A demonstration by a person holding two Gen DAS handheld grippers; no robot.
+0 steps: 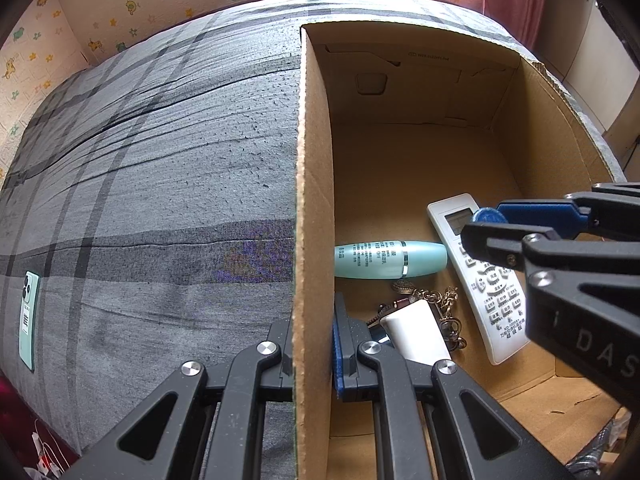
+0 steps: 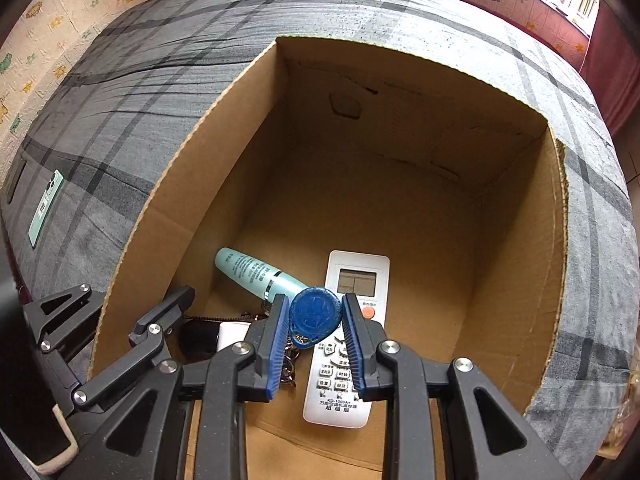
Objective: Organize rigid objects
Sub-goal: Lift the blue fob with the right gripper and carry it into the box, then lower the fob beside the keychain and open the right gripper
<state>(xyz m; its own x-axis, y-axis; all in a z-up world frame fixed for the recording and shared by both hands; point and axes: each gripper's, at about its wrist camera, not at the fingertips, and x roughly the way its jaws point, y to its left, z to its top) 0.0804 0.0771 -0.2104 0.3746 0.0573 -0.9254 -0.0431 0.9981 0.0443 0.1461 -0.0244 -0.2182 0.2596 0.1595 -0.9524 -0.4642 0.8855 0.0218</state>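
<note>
The left gripper (image 1: 314,344) is clamped on the near wall of the cardboard box (image 1: 316,168), steadying it on the bed (image 1: 160,160). The right gripper (image 2: 316,320), at lower centre of its view, grasps a blue key fob (image 2: 314,318) with keys dangling below, held over the white remote (image 2: 344,344) inside the box. A teal tube (image 2: 256,274) lies to the left of the remote, and a green phone (image 2: 46,208) is on the bed at the left edge, outside the box. The risk: the fob is pinched only at its rounded edges, so it may squirt out early, or the dangling keys could snag when let go.
</note>
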